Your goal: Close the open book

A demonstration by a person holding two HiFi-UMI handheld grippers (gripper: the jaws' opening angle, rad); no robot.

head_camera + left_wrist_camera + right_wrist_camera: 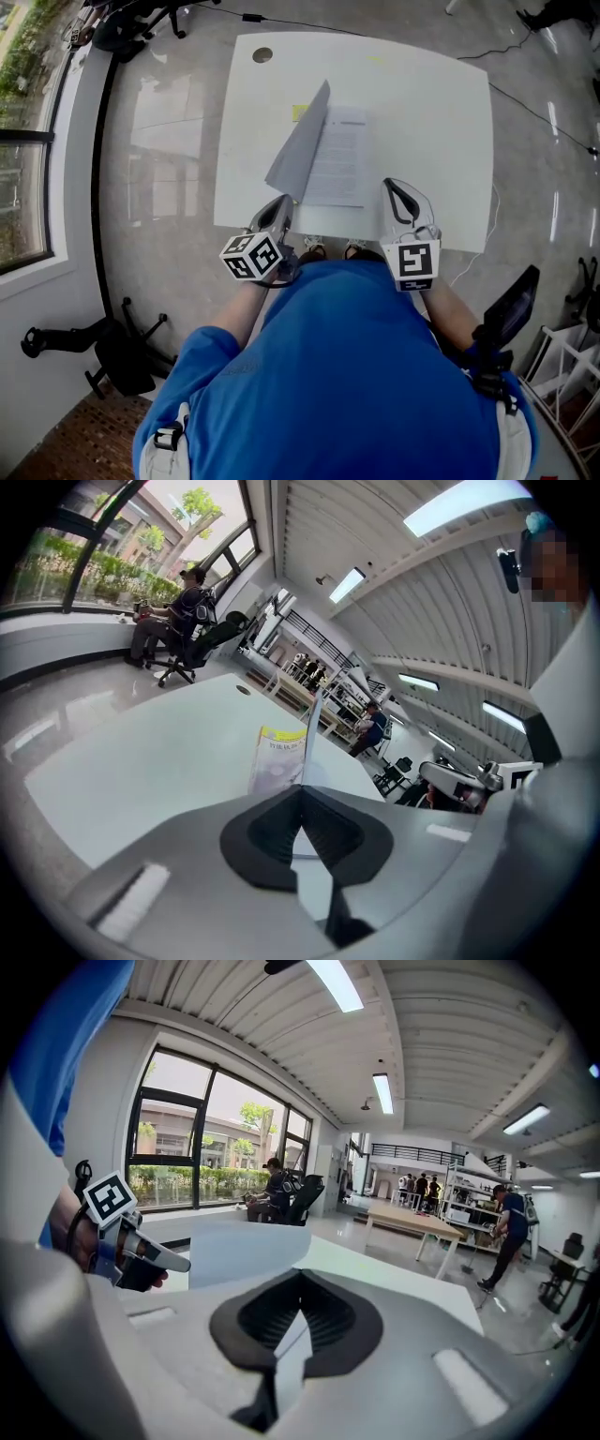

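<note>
On the surface (441, 122), your left tongs (279, 204) pinch a raised page (302, 150) of the book (342, 159); tug hard and it could tear; right tongs (398, 192) closed, empty.

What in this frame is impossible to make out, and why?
Print on the open book: too small, head view.
Its left half: mostly hidden behind the raised leaf, head view.
Yellow cover lettering: blurred, left gripper view.
How many leaves the left hand-held gripper pinches: edge-on, too thin to count.
</note>
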